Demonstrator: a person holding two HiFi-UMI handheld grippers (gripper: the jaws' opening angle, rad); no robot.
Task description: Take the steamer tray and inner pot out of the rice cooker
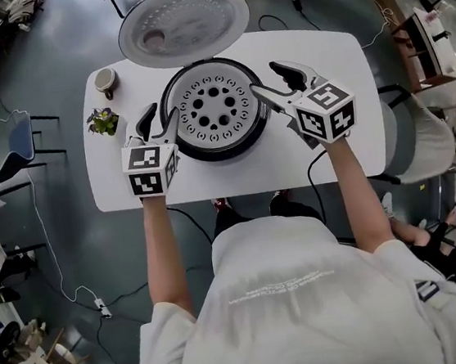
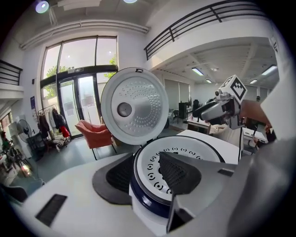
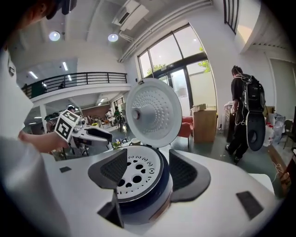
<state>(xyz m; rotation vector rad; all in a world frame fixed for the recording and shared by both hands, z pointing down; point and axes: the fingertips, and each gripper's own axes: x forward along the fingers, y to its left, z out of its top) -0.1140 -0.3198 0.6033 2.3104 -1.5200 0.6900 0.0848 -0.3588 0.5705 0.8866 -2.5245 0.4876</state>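
Steamer tray (image 1: 215, 104) is white and round w/ rings of holes. It sits in the top of the rice cooker (image 1: 223, 151), mid-table (image 1: 319, 50). The inner pot is presumably beneath it, not visible. Lid (image 1: 184, 22) is tipped open at the back, so access from above is free. Left gripper (image 1: 160, 121) and right gripper (image 1: 273, 82) each straddle the rim on opp. sides, one jaw over the tray and one outside. Jaws are apart, nothing clamped yet – likely set for a level two-sided lift. Mug (image 1: 106, 81) sits well off to the left.

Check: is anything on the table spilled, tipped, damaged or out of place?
Nothing stands out. The rice cooker stands upright with its lid open, the steamer tray sits level inside it, and the cup and small plant are upright. No spill shows on the table.
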